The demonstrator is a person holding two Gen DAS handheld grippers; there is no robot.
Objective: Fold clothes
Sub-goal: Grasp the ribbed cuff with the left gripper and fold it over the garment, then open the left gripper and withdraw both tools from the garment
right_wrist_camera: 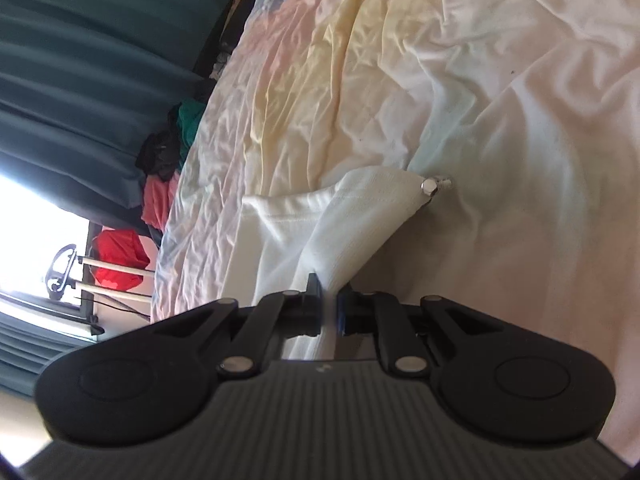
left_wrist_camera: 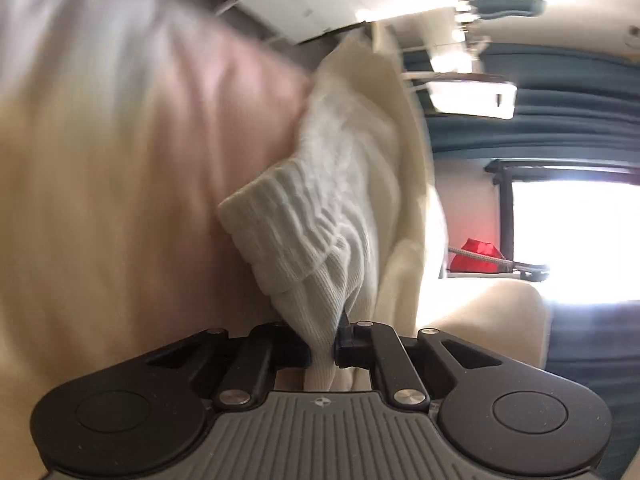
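White knit garment (left_wrist_camera: 320, 216) hangs bunched from our left gripper (left_wrist_camera: 323, 346), whose fingers are clenched on a ribbed fold of it; the cuff-like ribbed end (left_wrist_camera: 272, 220) droops just ahead of the jaws, in front of a blurred pale bedsheet (left_wrist_camera: 100, 160). Our right gripper (right_wrist_camera: 329, 308) likewise pinches a smoother white part of the garment (right_wrist_camera: 304, 232), with a small metal tip (right_wrist_camera: 434, 185) at its far corner, touching the crumpled pastel bedsheet (right_wrist_camera: 400, 80). Teal curtains (right_wrist_camera: 80, 80), a red cloth (right_wrist_camera: 118, 258) and a bright window (left_wrist_camera: 580, 240) lie beyond.
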